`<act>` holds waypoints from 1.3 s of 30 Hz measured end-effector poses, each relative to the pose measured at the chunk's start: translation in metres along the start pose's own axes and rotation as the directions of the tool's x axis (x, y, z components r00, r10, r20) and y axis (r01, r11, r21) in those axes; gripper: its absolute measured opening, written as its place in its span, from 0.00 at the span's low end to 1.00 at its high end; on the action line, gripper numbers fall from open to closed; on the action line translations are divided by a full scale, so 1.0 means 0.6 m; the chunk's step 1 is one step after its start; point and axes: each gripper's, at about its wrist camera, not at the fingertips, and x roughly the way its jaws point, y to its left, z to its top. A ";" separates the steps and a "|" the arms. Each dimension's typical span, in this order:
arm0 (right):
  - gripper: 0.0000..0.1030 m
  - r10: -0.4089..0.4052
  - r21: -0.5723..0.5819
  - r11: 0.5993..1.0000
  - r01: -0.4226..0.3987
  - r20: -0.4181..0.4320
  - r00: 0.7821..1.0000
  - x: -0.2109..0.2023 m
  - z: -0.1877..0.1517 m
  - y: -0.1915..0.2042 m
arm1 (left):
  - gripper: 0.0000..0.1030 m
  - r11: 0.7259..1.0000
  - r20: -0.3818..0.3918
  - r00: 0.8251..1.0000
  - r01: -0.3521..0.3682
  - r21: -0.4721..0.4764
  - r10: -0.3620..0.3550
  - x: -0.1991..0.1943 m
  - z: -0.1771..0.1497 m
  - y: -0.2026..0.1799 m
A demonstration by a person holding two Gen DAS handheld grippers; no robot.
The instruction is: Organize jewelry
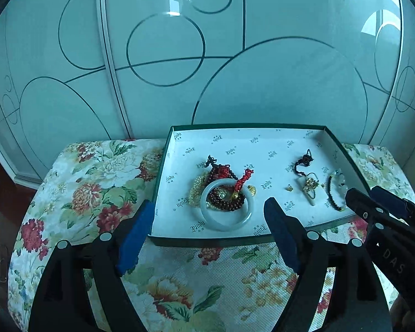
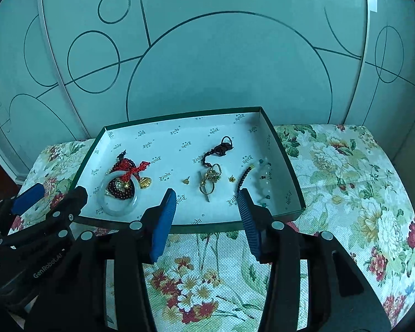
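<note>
Frosted sliding doors (image 1: 179, 55) etched with circles backed a bench under a floral cloth (image 1: 91, 182). On it sat a green-walled box (image 1: 262, 126), white inside. At its 8 o'clock a pale jade bangle (image 1: 226, 222) ringed dark red beads (image 1: 229, 200) and red cord; toward 4 o'clock lay a gold ornament (image 2: 210, 178), a black bead bracelet (image 1: 332, 196) and two small gold studs (image 2: 186, 180). Left claw (image 1: 207, 218) and right claw (image 2: 207, 207) hovered at 6 o'clock, jaws apart, empty.

Floral cloth (image 1: 102, 177), circle-patterned glass doors (image 1: 163, 49)
</note>
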 end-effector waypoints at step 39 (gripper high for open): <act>0.48 0.010 -0.028 1.000 -0.008 0.080 0.997 -0.121 -0.011 0.026 | 0.78 0.997 0.045 0.997 0.068 -0.039 -0.066 -0.111 -0.006 0.016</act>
